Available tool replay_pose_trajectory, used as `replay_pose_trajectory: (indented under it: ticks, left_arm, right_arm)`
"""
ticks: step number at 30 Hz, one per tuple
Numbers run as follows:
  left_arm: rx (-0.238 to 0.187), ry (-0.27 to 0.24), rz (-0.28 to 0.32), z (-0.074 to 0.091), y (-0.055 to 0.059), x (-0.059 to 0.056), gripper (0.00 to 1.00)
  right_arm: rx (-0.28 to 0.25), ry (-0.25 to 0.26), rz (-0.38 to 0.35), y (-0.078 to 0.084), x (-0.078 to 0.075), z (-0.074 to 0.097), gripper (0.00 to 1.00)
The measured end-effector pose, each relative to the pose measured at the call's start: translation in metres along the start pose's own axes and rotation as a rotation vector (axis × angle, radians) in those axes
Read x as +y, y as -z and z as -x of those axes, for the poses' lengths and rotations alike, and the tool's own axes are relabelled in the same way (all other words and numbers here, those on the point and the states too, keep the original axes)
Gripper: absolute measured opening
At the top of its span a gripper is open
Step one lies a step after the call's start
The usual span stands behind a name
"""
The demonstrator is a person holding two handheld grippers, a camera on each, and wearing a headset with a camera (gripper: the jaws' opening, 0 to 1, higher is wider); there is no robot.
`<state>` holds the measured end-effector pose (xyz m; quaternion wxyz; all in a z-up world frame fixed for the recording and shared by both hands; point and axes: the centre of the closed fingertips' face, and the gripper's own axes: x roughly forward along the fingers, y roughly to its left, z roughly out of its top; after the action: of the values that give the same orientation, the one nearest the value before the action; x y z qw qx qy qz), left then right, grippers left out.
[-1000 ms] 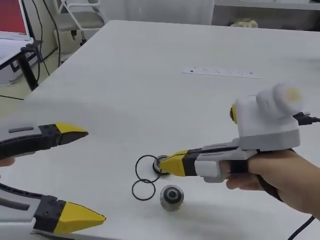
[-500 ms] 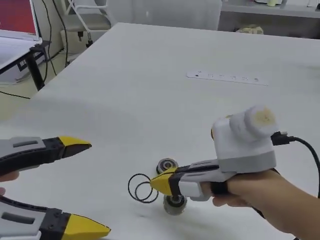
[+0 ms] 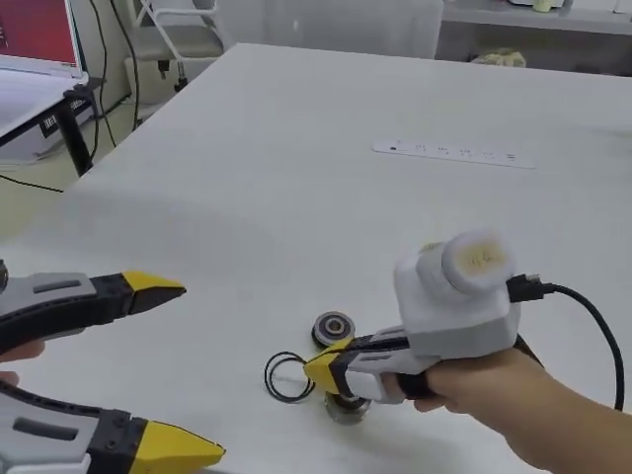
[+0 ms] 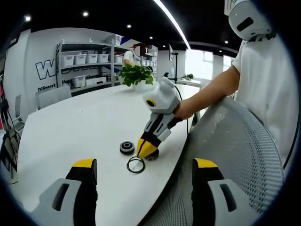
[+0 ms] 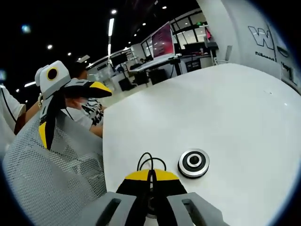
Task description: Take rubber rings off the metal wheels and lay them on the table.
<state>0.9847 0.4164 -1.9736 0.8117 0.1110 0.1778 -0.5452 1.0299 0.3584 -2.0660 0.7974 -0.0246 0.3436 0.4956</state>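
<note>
Two black rubber rings point(image 3: 287, 376) lie overlapping on the white table point(image 3: 296, 178). My right gripper point(image 3: 318, 369) is shut, its yellow tips at the rings' edge, seemingly pinching one rubber ring point(image 5: 151, 161). It reaches over the near metal wheel point(image 3: 347, 407), which is mostly hidden beneath it. The far metal wheel point(image 3: 333, 328) stands free beside it, as the right gripper view shows point(image 5: 193, 163). My left gripper point(image 3: 202, 370) hovers open at the left, apart from everything. In the left gripper view the right gripper point(image 4: 145, 149) sits above the rings point(image 4: 136, 165).
A white power strip point(image 3: 454, 153) lies far back on the table. The table's near edge runs just below the wheels, with a mesh chair point(image 4: 225, 141) behind it. A desk with a monitor point(image 3: 35, 39) stands off to the left.
My right gripper has come toward me from the far wheel to over the near wheel, bringing one ring along so it overlaps the other. The left gripper stays open.
</note>
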Motion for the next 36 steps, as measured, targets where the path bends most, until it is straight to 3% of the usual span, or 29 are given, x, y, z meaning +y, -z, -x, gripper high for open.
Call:
replay_pose_trajectory:
  ticks: [10, 23, 36]
  left_arm:
    - [0.001, -0.001, 0.002, 0.000, 0.001, 0.001, 0.80]
    - [0.011, -0.003, -0.013, 0.001, 0.001, 0.002, 0.79]
    - [0.006, 0.008, -0.097, -0.005, -0.029, 0.018, 0.78]
  right_arm:
    - [0.011, 0.024, 0.063, 0.000, -0.003, -0.001, 0.02]
    - [-0.023, 0.053, 0.047, -0.007, -0.013, 0.006, 0.00]
    - [-0.144, 0.092, 0.013, -0.030, -0.033, 0.031, 0.04]
